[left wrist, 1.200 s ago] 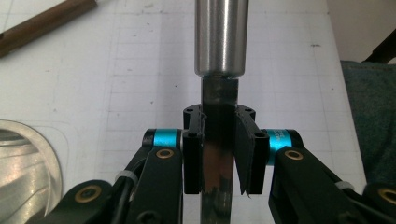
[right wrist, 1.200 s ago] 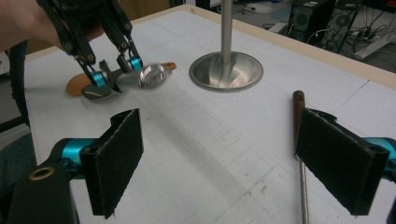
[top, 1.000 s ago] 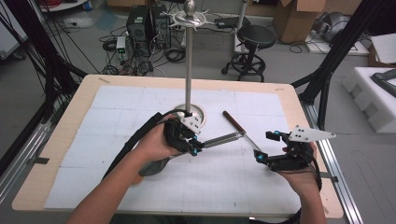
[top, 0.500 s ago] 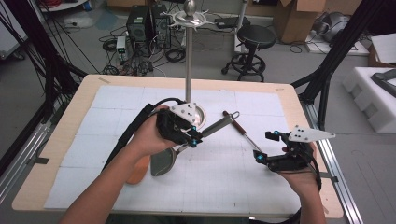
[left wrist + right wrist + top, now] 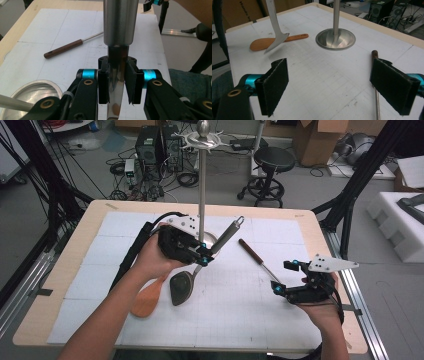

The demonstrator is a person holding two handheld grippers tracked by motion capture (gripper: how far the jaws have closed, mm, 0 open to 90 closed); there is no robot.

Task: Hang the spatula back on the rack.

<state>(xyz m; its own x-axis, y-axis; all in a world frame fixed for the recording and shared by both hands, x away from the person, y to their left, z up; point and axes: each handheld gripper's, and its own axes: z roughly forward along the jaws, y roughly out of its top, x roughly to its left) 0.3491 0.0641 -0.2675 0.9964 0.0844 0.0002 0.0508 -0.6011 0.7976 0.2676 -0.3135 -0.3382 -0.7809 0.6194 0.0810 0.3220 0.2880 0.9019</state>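
Left gripper (image 5: 205, 254) clamps a steel ladle (image 5: 182, 285) by its handle, lifted beside the rack pole (image 5: 202, 185) (hooks on top); right gripper (image 5: 284, 287) waits, jaws wide; next move, likely: raise the handle's loop onto a hook.

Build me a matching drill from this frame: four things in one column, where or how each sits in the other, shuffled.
Things:
1. metal ladle
2. wooden spatula
3. brown-handled utensil
4. right tool

States:
A. lying flat on the mat beside the hanging bowl of another utensil
B. jaws wide apart, nothing between them
C. lifted off the table, clamped in the left tool
D. lying on the mat between the stand and the right hand

Pairs: 1-C, 2-A, 3-D, 4-B
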